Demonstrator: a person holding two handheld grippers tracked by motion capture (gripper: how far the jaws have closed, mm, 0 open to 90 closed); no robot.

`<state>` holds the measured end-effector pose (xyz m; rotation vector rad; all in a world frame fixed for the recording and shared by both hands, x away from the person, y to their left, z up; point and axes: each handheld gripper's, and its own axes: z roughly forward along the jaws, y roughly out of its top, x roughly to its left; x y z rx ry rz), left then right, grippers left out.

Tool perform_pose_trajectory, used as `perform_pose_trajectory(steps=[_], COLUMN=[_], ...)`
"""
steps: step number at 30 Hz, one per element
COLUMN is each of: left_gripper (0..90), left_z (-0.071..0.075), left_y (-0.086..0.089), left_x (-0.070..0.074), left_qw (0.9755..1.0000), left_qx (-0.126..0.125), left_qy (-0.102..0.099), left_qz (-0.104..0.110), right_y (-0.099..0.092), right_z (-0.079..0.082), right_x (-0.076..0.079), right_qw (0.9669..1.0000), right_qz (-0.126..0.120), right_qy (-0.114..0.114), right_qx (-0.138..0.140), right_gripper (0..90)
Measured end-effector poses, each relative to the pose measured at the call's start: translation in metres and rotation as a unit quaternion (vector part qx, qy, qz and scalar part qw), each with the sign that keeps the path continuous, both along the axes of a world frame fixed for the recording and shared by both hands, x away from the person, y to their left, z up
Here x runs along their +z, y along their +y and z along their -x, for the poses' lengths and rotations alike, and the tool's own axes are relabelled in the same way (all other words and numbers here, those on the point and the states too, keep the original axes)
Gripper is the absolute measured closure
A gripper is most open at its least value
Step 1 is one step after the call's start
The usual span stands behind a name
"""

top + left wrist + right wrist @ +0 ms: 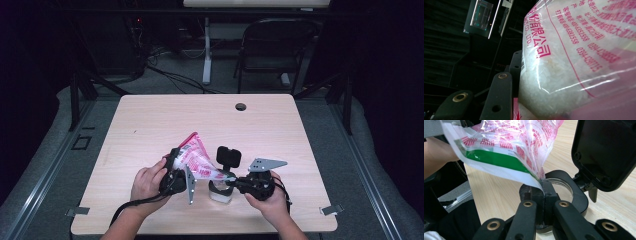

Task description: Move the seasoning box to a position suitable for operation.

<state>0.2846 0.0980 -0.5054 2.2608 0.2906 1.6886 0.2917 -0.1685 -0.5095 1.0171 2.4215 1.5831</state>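
Note:
A clear plastic bag (197, 157) with red print, holding white grains, hangs tilted above the table with its open corner pointing down. My left gripper (179, 160) is shut on the bag's upper body; in the left gripper view the bag (574, 62) presses against one black finger (499, 97). My right gripper (230, 178) is shut on the bag's lower corner, and its tips (544, 185) pinch that corner just over the mouth of a clear jar (574, 195). The jar (220, 194) stands on the table with its black flip lid (228, 156) raised.
The wooden table (150, 120) has a cable hole (240, 106) near its far edge. A dark chair (275, 45) and cables stand on the floor beyond it. The person's left hand (436, 157) is close behind the bag.

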Motion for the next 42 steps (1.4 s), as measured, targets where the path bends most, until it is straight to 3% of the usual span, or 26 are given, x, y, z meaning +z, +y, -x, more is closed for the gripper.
perform_pose_trajectory(steps=[18,42], left_gripper=[65.7,65.7], left_z=[0.0021,0.0037], left_y=[-0.0026,-0.0074], left_x=[0.0043,0.0099], left_qw=[0.9999,0.9998], left_qx=[-0.002,-0.010], left_qy=[-0.011,-0.017], left_qz=[-0.007,-0.002], right_y=[-0.0003,-0.0036], right_z=[-0.0003,-0.0016], right_x=[-0.0010,-0.0018], right_qw=[1.0000,1.0000], right_qz=[0.000,0.003], right_qy=[0.003,0.006], right_qx=[-0.001,-0.003], right_gripper=[90.0,90.0])
